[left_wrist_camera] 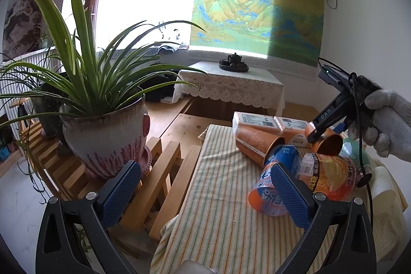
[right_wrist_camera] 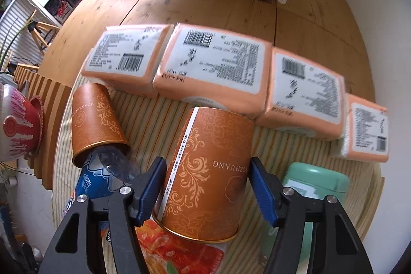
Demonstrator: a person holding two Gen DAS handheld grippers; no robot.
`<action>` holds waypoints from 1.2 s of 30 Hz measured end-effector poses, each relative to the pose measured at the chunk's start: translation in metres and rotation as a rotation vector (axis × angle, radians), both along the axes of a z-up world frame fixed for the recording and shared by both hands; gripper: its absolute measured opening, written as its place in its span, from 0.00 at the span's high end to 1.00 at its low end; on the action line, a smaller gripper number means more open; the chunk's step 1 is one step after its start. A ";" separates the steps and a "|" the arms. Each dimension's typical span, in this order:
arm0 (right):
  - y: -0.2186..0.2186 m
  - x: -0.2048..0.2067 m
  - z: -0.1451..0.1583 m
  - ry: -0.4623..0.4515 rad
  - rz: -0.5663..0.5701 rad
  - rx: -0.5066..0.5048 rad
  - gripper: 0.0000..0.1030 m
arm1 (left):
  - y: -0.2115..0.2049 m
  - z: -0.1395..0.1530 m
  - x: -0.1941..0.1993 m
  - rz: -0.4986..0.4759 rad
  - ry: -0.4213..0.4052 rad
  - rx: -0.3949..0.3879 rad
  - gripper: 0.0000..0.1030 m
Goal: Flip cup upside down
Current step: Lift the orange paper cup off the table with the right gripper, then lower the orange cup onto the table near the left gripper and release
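Rim of the orange floral-patterned paper cup (right_wrist_camera: 205,171) is partly cut off by the black right gripper (right_wrist_camera: 206,186) in the right wrist view; the cup is clamped between its blue pads, tilted, mouth toward the camera, above the striped cloth (right_wrist_camera: 154,114); cup contents cannot be made out; the left gripper (left_wrist_camera: 205,197) is seen wide open, holding nothing; the potted spider plant (left_wrist_camera: 102,125) is fully shown only in the left view; four orange tissue packs (right_wrist_camera: 213,63) are clear only in the right.
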State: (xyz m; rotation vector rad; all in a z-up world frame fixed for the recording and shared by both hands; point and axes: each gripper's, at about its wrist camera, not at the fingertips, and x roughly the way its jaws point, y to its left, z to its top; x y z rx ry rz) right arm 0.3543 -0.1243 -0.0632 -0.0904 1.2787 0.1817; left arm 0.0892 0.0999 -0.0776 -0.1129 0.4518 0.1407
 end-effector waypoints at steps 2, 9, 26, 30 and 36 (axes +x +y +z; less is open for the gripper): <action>-0.003 -0.002 0.017 -0.035 -0.006 0.005 0.40 | -0.002 0.002 -0.001 -0.003 -0.003 0.005 0.01; -0.029 -0.041 0.074 -0.147 0.002 0.073 0.40 | -0.005 0.011 -0.009 -0.011 -0.009 0.003 0.01; -0.037 -0.173 0.011 -0.076 0.026 0.300 0.40 | -0.024 0.021 -0.027 -0.112 0.060 -0.018 0.01; -0.029 -0.189 -0.003 -0.105 0.033 0.288 0.40 | -0.029 0.019 -0.028 -0.121 0.074 -0.006 0.01; -0.008 -0.206 -0.021 -0.143 0.060 0.246 0.40 | -0.039 0.014 -0.026 -0.136 0.090 0.002 0.01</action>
